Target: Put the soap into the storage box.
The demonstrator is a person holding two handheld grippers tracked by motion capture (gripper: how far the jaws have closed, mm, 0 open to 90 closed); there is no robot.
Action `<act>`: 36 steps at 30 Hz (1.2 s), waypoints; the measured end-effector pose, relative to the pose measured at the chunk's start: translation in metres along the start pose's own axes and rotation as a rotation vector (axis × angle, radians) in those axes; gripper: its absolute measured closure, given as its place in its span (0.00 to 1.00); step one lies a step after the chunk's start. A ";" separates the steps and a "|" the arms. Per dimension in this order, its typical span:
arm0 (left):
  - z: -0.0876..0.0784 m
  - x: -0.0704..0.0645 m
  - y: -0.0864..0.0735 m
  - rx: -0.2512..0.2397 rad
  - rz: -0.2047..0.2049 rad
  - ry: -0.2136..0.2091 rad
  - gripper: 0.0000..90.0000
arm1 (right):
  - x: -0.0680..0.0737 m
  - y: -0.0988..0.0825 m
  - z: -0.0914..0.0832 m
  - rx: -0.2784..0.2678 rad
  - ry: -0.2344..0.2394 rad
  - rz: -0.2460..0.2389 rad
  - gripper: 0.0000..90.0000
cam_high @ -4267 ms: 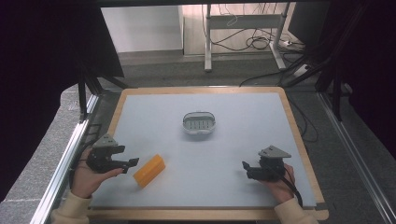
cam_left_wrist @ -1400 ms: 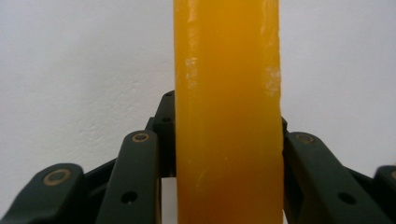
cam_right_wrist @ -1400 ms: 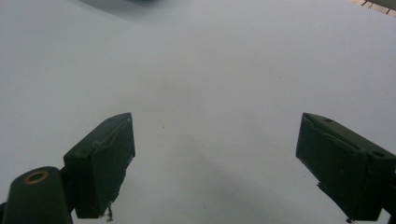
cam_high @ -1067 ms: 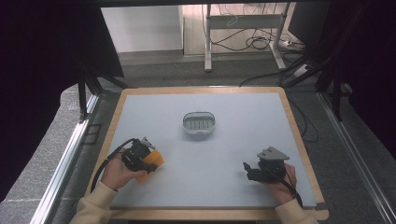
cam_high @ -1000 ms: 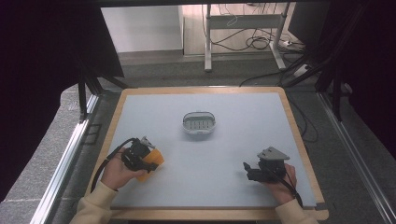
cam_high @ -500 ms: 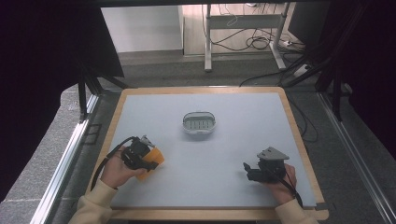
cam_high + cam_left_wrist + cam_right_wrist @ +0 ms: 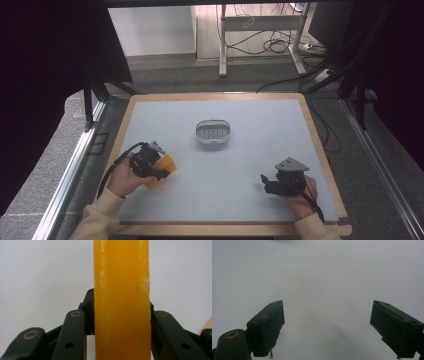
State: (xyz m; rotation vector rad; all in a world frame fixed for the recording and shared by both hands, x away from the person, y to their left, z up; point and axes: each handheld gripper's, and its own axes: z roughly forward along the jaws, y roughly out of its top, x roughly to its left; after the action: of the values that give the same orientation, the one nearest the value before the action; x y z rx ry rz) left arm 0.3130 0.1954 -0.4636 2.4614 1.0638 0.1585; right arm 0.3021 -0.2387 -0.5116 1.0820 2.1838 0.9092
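So the big change from a few seconds back: the orange rectangular bar, looks like a waxy soap block (image 7: 164,171), was lying loose on the pale grey desk (image 7: 250,200) near the left edge with the left gripper (image 7: 159,170) parked just beside it, and now that gripper has moved in and its jaws are pinching the bar by its two long sides. In the left gripper view the orange bar (image 7: 122,300) stands right up the middle with a black jaw pressed against each flank, so the grip looks square and centred, not hanging off a corner. Over the last second or so nothing much has shifted there, hand and bar are in the same near-left spot, and I can't honestly tell if the bar is off the surface yet or still resting on it. The right gripper (image 7: 266,181) sits near the right side of the desk just as it did earlier, jaws spread wide with nothing between them, as the right gripper view (image 7: 325,327) shows bare desk. The small white oval dish with holes in its floor (image 7: 214,132) is further back around the middle, empty and well apart from both hands. My guess is the pick-up part is basically done and the bar goes to that dish next, which means a lift and a carry to the far right of where it is now.
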 end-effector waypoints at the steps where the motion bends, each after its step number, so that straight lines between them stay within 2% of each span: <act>1: 0.000 0.000 0.001 -0.005 -0.002 0.004 0.69 | 0.000 0.000 0.000 0.000 -0.001 -0.001 0.14; 21: -0.003 0.008 0.019 0.002 0.024 -0.005 0.69 | 0.000 0.000 0.001 0.007 -0.003 -0.002 0.14; 36: -0.006 0.011 0.033 -0.034 0.048 -0.001 0.69 | 0.000 0.000 0.000 0.009 -0.006 -0.006 0.14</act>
State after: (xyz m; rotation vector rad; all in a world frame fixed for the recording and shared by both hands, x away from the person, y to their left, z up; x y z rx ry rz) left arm 0.3405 0.1858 -0.4444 2.4568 0.9944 0.1889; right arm 0.3020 -0.2384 -0.5123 1.0797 2.1875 0.8936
